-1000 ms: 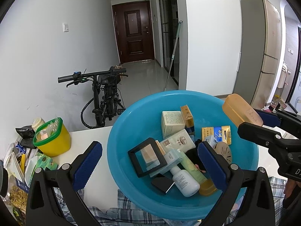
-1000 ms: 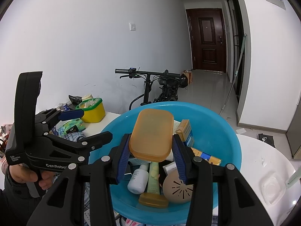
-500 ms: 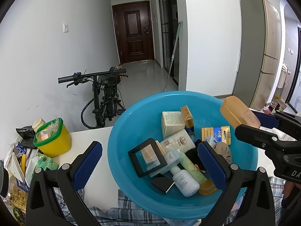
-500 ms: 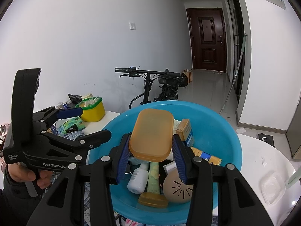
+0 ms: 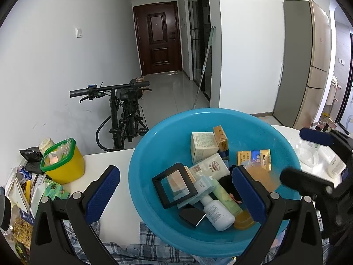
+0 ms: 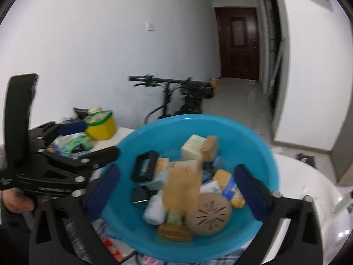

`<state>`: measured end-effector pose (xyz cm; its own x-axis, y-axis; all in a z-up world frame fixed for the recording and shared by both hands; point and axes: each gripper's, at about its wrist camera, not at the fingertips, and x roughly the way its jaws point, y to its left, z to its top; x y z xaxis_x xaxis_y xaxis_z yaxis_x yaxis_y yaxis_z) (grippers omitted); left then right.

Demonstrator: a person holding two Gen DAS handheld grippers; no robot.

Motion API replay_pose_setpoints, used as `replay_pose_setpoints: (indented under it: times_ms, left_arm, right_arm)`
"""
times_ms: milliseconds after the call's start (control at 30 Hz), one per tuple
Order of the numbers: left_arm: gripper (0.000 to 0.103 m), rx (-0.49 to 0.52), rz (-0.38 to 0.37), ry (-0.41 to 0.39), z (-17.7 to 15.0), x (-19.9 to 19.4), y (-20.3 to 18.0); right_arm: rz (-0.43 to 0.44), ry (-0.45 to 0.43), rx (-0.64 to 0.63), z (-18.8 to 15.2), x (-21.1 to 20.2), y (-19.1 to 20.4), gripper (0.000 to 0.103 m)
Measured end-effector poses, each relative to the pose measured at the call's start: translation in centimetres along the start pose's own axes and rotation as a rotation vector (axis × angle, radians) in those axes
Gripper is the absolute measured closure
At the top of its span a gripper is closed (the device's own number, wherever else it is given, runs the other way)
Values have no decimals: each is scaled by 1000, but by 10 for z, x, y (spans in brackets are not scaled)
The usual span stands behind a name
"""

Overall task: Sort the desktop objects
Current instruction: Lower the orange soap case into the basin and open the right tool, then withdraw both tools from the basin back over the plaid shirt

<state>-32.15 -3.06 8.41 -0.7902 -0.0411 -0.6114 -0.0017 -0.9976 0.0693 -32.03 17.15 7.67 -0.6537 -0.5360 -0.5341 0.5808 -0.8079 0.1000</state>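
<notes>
While the blue basin [image 6: 262, 154] rests on the white table [image 5: 114, 161], the right gripper [image 6: 176, 190] has its jaws spread wide with nothing between them. An orange soap box [image 6: 182, 191], motion-blurred, appears between the pads above the basin contents; whether it touches the items below cannot be determined. Held over the basin's near left rim, the left gripper [image 5: 176, 194] is also spread wide and empty. A black display frame [image 5: 174, 184] lies inside the basin.
</notes>
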Motion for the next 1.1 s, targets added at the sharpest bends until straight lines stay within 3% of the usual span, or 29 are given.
replay_pose_setpoints:
  times_ms: [1100]
  left_arm:
    - [0, 14, 5, -1, -1, -1, -8]
  right_arm:
    - [-10, 39, 4, 0, 3, -1, 0]
